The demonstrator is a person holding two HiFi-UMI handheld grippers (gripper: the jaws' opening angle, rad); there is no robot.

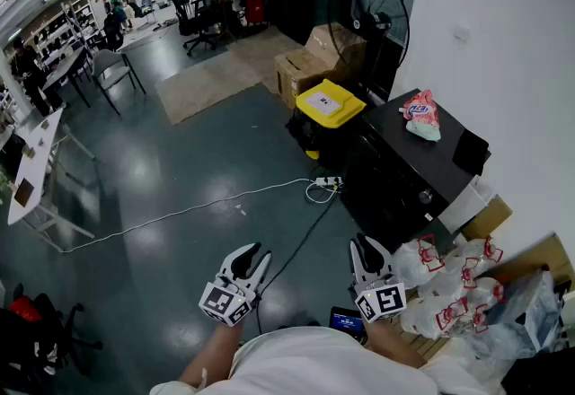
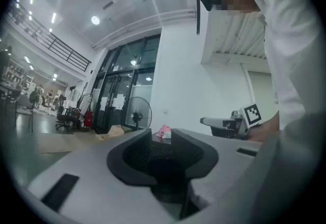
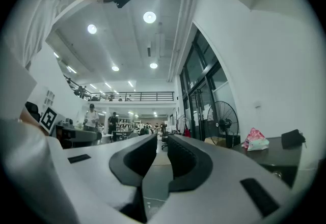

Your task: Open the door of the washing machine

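At the floor's right edge, against the white wall, stands a black machine (image 1: 395,171), well ahead of both grippers. Its front is in shadow, and the door cannot be made out. On its top, at the far end, lies a pink bag (image 1: 422,113); at the near corner by the wall rests a flat black thing (image 1: 470,151). Just beyond the machine sits a yellow-lidded bin (image 1: 330,103), then boxes (image 1: 301,72) and a standing fan (image 1: 367,12).

On the floor in front of the machine lies a power strip (image 1: 327,180), with a white cable (image 1: 180,214) running from it toward the left edge of the head view. White plastic bags (image 1: 449,281) are heaped on the near side of the machine, along the wall.

The left gripper (image 1: 254,252) is held low and level, near the person's body. Its jaws stand apart with nothing between them, and in the left gripper view (image 2: 162,136) the pink bag shows far off through the gap.

The right gripper (image 1: 370,245) is alongside it, tipped a little upward. Its jaws are released too, with only a narrow gap and nothing in it, and in the right gripper view (image 3: 162,139) bare floor shows between the pads. Neither gripper touches the machine. A phone (image 1: 346,321) shows just below the right gripper.
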